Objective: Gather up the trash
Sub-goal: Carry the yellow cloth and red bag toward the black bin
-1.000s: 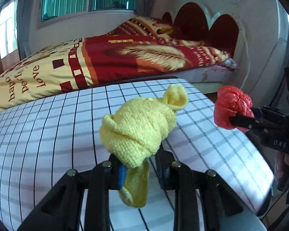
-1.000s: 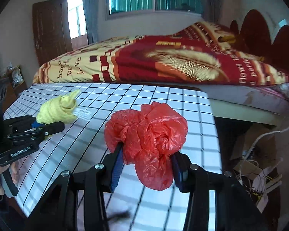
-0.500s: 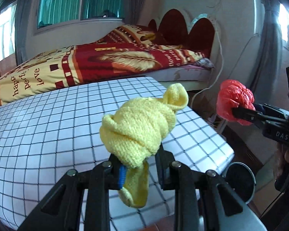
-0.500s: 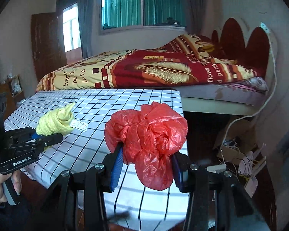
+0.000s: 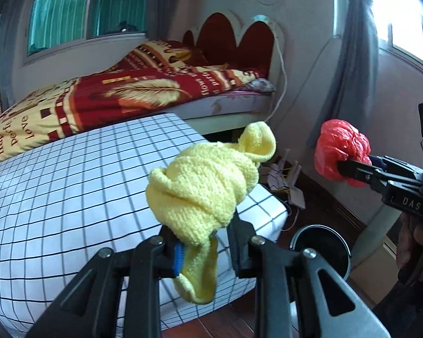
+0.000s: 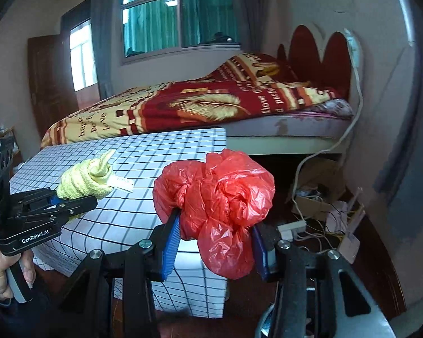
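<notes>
From the left wrist camera, the left gripper [image 5: 203, 249] is clamping a balled yellow knitted cloth [image 5: 203, 186] between its jaws, carrying it in the air past the corner of the grid-patterned table [image 5: 70, 183]. A round black trash bin [image 5: 321, 246] is standing on the floor below and to the right of that load, its open mouth facing up; the cloth is hanging short of the rim. Farther right, the right gripper [image 5: 342, 166] is pinching a crumpled red plastic bag [image 5: 341, 149], seemingly the nearer of the two to the bin.

From the right wrist camera, the right gripper [image 6: 214, 249] is squeezing the red plastic bag [image 6: 217, 200] between blue pads [image 6: 170, 246]. The bin is showing only as a sliver at the bottom edge, apparently beneath this gripper. To the left, the left gripper [image 6: 70, 200] is gripping the yellow knitted cloth [image 6: 84, 180].
</notes>
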Demonstrator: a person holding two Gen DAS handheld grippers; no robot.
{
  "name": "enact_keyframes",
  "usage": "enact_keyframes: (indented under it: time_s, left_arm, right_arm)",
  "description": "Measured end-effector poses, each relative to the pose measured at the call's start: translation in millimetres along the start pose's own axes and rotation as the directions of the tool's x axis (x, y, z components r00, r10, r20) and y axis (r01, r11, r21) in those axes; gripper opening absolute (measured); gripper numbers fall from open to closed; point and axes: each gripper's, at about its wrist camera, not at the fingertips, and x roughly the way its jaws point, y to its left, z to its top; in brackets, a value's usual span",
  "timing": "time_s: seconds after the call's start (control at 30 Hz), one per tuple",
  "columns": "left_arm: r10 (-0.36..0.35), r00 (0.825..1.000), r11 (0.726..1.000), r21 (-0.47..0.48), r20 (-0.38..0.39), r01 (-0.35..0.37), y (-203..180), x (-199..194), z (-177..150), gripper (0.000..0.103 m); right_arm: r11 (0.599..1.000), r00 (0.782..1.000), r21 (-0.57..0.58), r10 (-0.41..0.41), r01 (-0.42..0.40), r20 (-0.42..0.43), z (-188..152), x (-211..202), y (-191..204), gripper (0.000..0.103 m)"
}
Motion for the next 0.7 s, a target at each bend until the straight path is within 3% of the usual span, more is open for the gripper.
enact_keyframes:
  time_s: [0.7]
  left_arm:
    - [-0.172, 0.983, 0.977, 0.114, -0.069, 0.179, -97.6, 31.6, -14.7, 0.027]
  right_arm:
    - [0.975, 0.983, 0.126, -0.180, 0.182, -0.030, -53.5, -58.7, -88.6, 0.047]
